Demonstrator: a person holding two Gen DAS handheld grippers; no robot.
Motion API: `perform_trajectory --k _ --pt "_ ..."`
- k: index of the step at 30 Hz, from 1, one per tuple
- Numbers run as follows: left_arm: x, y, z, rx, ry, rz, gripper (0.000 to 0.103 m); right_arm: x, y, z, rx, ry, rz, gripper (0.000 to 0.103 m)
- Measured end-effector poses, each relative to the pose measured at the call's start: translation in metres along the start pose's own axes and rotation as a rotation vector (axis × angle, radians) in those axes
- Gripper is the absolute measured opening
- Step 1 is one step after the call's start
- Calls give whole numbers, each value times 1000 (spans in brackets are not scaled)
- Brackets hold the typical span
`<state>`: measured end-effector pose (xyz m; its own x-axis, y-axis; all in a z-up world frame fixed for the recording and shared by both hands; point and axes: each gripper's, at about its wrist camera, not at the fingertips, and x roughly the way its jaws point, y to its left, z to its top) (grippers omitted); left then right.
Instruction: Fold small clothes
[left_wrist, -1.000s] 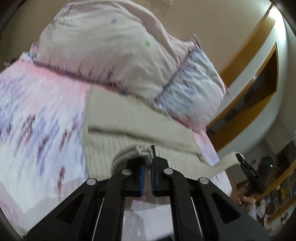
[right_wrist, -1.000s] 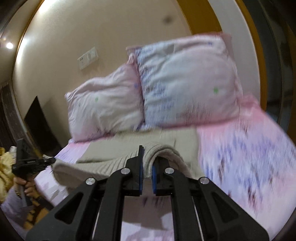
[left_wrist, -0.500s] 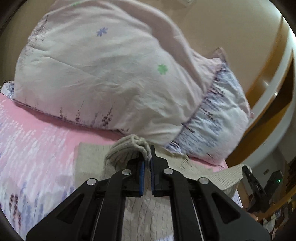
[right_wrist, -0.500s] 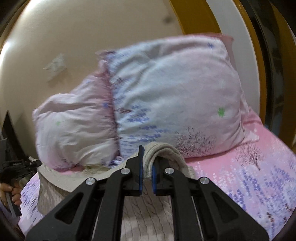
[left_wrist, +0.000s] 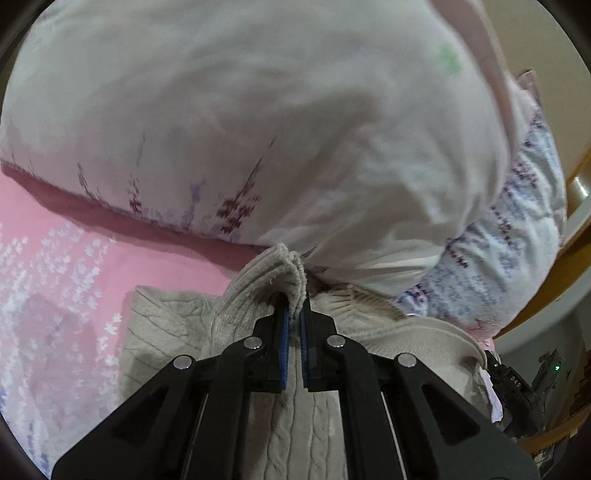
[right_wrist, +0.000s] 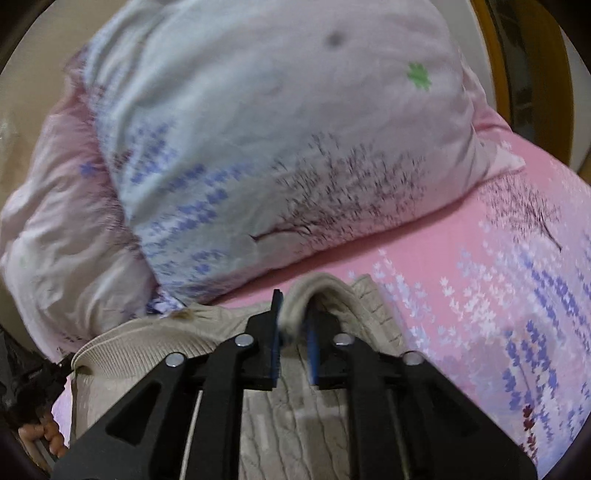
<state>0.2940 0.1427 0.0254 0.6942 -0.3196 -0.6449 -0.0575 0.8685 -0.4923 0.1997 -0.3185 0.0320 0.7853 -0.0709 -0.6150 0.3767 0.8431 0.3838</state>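
The pale pillow fills the upper two thirds of the left wrist view and presses right against the ribbed hem of the beige knit sweater, so there is no free room ahead of the left gripper; open pink sheet lies only at the left of that frame. In the right wrist view the floral pillow crowds the upper half, with bare sheet stretching away at the right. The sweater lies across the bed at the foot of the pillows, its long axis running side to side between the two grippers (the cable-knit body spreads toward the bottom of both frames). The left gripper's jaws are nearly together, pinching the hem. The right gripper has its jaws a little apart around a fold of the sweater, and its right finger is blurred. Half a second ago the right jaws were clamped tight on that fold, and both pillows stood farther off.
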Motion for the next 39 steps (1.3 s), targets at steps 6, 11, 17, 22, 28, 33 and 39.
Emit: perform_trajectory --k 6,11,17,22,28,33,39 --pt "19 -1 -2 -6 85 26 9 4 -1 -3 20 80 1 57" --pt "-18 -1 2 25 23 -34 77 -37 -26 0 40 49 10 67" --pt "-59 6 -19 145 53 -41 74 -64 -67 -23 -11 141 -23 51" --pt "-71 7 -50 203 142 -84 69 -63 -71 -38 -79 194 -13 44" --pt "-67 4 -71 261 184 -57 69 -63 -60 -43 -108 217 34 10" --pt "-62 9 -70 239 195 -64 69 -101 -65 -42 -28 150 100 8" --pt "-60 10 -71 255 202 -68 69 -98 -77 -63 -10 203 31 9"
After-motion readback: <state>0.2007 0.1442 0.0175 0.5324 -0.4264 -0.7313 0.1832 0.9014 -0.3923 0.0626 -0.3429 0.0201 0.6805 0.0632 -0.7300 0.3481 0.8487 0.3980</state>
